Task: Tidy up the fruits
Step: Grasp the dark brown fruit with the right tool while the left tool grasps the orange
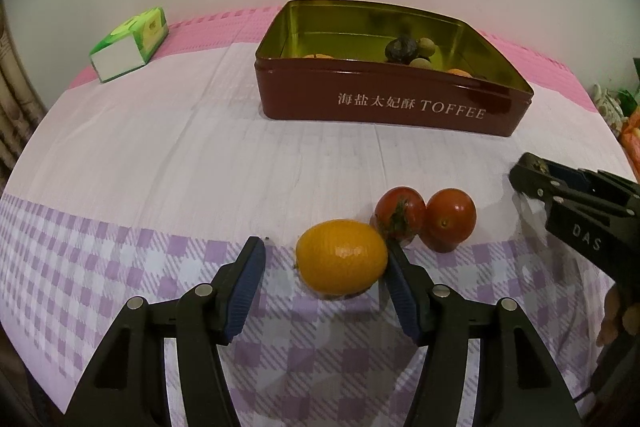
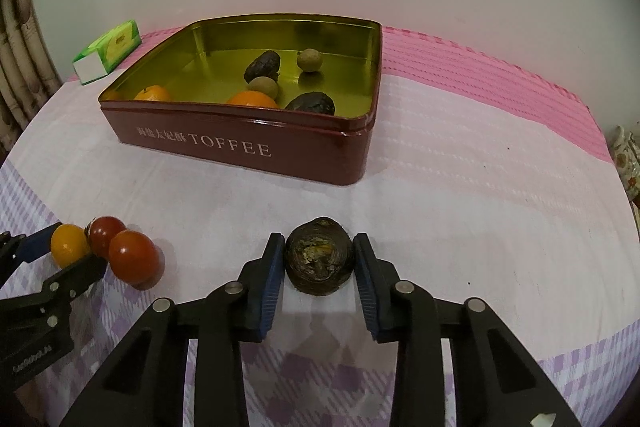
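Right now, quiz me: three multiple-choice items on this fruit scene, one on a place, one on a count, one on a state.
1. Where is the green box?
A. inside the tin
B. on the cloth, left of the tin
C. between the jaws

2. How many red tomatoes lie outside the toffee tin?
A. one
B. two
C. four

3. What are the right gripper's jaws doing?
A. closed on the dark fruit
B. wide open over bare cloth
C. holding a tomato

Answers:
1 B, it sits on the cloth beyond the tin's left corner.
2 B, the tomato pair lies beside the yellow fruit.
3 A, both pads touch the dark fruit's sides.
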`<state>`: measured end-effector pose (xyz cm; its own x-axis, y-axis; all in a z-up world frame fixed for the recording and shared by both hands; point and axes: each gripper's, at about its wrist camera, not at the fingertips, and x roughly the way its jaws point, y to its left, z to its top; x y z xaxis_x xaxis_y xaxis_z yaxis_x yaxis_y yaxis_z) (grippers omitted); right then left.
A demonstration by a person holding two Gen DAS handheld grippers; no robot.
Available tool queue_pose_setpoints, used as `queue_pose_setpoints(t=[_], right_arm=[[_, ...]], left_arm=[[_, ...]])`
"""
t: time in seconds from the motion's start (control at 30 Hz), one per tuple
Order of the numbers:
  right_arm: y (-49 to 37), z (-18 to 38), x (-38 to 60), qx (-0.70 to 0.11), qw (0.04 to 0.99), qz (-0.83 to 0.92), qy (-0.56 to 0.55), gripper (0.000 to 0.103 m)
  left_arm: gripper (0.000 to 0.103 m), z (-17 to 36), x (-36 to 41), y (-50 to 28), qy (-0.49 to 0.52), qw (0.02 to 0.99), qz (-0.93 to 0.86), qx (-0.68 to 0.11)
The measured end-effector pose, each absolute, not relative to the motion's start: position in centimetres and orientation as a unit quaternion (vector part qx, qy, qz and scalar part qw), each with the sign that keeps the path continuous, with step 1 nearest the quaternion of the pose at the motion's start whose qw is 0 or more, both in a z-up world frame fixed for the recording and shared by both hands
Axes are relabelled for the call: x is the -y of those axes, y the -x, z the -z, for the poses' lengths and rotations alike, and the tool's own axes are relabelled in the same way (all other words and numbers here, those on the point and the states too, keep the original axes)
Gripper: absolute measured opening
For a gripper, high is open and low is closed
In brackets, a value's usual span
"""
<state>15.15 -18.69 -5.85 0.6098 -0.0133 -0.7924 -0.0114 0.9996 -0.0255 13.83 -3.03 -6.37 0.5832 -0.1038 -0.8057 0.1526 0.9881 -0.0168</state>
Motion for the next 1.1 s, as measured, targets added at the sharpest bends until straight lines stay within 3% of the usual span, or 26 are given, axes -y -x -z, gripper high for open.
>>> queue_pose_setpoints(t=[0.6,1.1], right_arm=[[-13.5,6.0,19.0,-0.446,0.895,0.014,0.004,0.032],[-13.3,6.0,19.0,-0.449,0.893,0.02,0.003,0.032]], left_arm=[[0.06,6.4,2.6,-14.7,-0.03,0.894,0.08,-0.441],[0.043,6.3,2.2,-14.7,-0.025,0.896,0.077,-0.436]])
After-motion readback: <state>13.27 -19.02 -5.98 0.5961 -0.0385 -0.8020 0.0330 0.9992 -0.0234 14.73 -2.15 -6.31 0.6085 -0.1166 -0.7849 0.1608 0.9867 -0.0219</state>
